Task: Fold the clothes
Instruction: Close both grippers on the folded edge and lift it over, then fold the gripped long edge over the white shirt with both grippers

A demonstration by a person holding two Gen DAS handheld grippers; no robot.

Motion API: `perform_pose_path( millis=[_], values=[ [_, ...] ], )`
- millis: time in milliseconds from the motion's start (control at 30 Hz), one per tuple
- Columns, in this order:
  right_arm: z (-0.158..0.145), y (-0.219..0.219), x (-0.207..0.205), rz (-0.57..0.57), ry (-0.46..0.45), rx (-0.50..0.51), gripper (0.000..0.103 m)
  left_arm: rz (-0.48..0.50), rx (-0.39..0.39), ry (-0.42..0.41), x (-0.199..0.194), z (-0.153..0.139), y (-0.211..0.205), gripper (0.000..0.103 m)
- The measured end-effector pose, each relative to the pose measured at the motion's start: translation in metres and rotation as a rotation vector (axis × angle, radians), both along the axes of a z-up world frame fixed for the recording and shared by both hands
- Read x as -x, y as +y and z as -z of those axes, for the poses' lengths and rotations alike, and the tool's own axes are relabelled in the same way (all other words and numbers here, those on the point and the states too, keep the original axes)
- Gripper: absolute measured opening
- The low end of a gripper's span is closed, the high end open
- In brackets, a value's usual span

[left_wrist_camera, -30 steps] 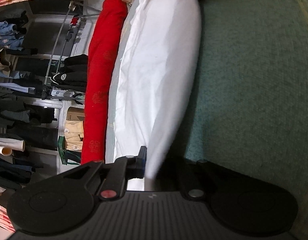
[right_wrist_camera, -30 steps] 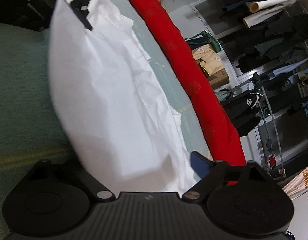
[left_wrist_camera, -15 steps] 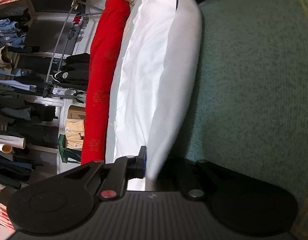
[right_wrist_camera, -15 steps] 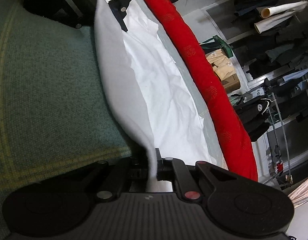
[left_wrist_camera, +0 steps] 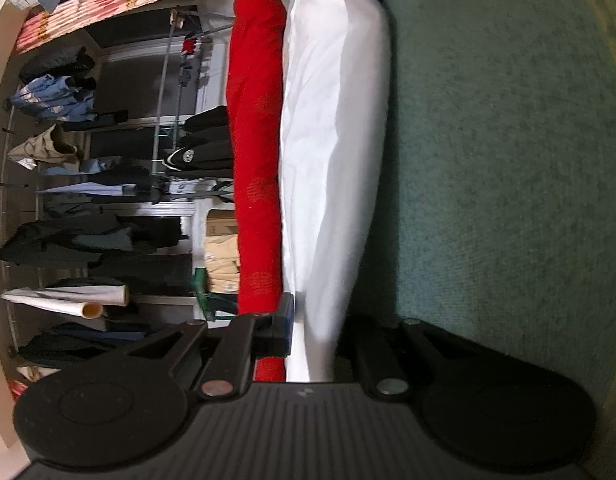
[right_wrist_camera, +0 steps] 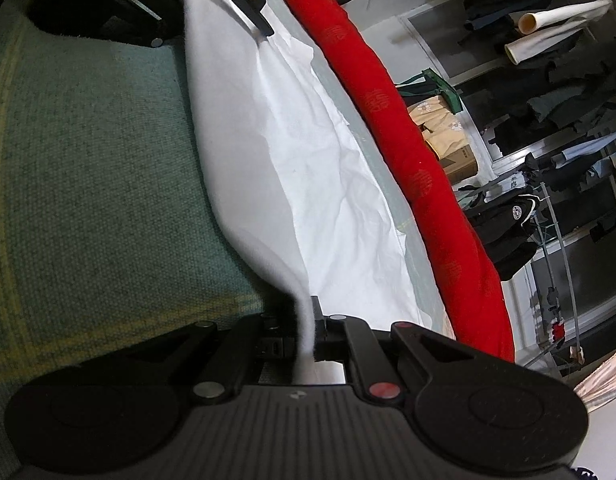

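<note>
White garment (right_wrist_camera: pixel 316 184): thin, soft, light cloth, edge lifted over green bed cover (right_wrist_camera: pixel 92 168).

Handles limp and sags between holds; best taken at edge corners, kept taut. Right hand-held gripper (right_wrist_camera: pixel 308 344) pinched tight on near edge; left hand-held gripper (left_wrist_camera: pixel 312 332) grips the far end, its jaws opening slightly with cloth between. Red roll (right_wrist_camera: pixel 420 168) lies beside; hanging clothes (left_wrist_camera: pixel 88 240) beyond.

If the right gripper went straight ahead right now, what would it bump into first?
Probably the white cloth that the right gripper already pinches, stretching ahead along its line; farther on sits the left gripper, though depth is unclear.
</note>
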State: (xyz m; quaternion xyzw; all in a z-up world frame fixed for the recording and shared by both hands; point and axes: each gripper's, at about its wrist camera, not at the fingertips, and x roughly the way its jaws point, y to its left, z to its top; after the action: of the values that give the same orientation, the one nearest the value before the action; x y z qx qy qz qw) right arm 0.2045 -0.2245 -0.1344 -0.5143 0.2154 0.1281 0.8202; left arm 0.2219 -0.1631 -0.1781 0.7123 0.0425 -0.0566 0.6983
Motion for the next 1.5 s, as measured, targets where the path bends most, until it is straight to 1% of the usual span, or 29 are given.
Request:
perform_pose_path(
  millis=[100,200,233,333,467,533,667,733,800,867,967,1067,1133,1267,1367,1433,1500],
  values=[
    [0.001,-0.001,0.002,0.000,-0.004,-0.001,0.009,-0.005,-0.001,-0.003,-0.003,0.000,-0.003,0.008],
    [0.001,-0.001,0.002,0.000,-0.004,0.000,0.009,-0.011,0.020,0.020,-0.006,-0.002,-0.004,0.004],
    [0.001,-0.001,0.003,0.000,-0.006,0.001,0.009,-0.015,0.031,0.037,-0.006,-0.003,-0.003,0.002],
    [0.001,0.000,0.003,-0.001,-0.005,0.013,0.009,-0.016,0.057,0.094,-0.009,-0.007,-0.001,0.000],
    [0.001,0.003,0.003,-0.013,0.011,0.048,0.009,-0.007,0.088,0.180,-0.015,-0.013,0.003,0.000],
    [0.001,0.004,0.002,-0.021,0.020,0.069,0.009,0.001,0.101,0.201,-0.014,-0.014,0.007,0.000],
    [0.001,0.006,0.001,-0.022,0.018,0.083,0.009,0.018,0.170,0.212,-0.012,-0.016,0.015,0.000],
    [0.001,0.006,0.001,-0.021,0.015,0.082,0.009,0.016,0.158,0.204,-0.011,-0.016,0.013,0.000],
    [0.001,0.006,0.001,-0.022,0.015,0.092,0.009,0.013,0.145,0.214,-0.011,-0.018,0.012,0.000],
    [0.001,0.007,0.003,-0.023,0.011,0.110,0.009,0.011,0.133,0.231,-0.011,-0.019,0.012,0.000],
    [0.001,0.009,0.001,-0.028,0.021,0.131,0.009,0.008,0.111,0.232,-0.009,-0.017,0.011,0.000],
    [0.000,0.010,0.001,-0.033,0.028,0.155,0.008,0.009,0.105,0.237,-0.007,-0.017,0.012,0.000],
    [0.000,0.010,0.001,-0.037,0.027,0.170,0.008,0.018,0.085,0.245,-0.006,-0.019,0.014,0.000],
    [-0.003,0.010,0.004,-0.072,0.023,0.235,0.006,0.041,0.044,0.248,-0.003,-0.022,0.018,0.001],
    [-0.006,0.009,0.005,-0.087,0.033,0.273,0.006,0.055,0.036,0.247,-0.002,-0.025,0.021,0.001],
    [-0.007,0.010,0.001,-0.077,0.055,0.287,0.006,0.055,0.035,0.252,-0.003,-0.023,0.021,0.001],
    [-0.005,0.011,-0.001,-0.082,0.056,0.294,0.007,0.053,0.033,0.255,-0.004,-0.019,0.021,0.001]
  ],
)
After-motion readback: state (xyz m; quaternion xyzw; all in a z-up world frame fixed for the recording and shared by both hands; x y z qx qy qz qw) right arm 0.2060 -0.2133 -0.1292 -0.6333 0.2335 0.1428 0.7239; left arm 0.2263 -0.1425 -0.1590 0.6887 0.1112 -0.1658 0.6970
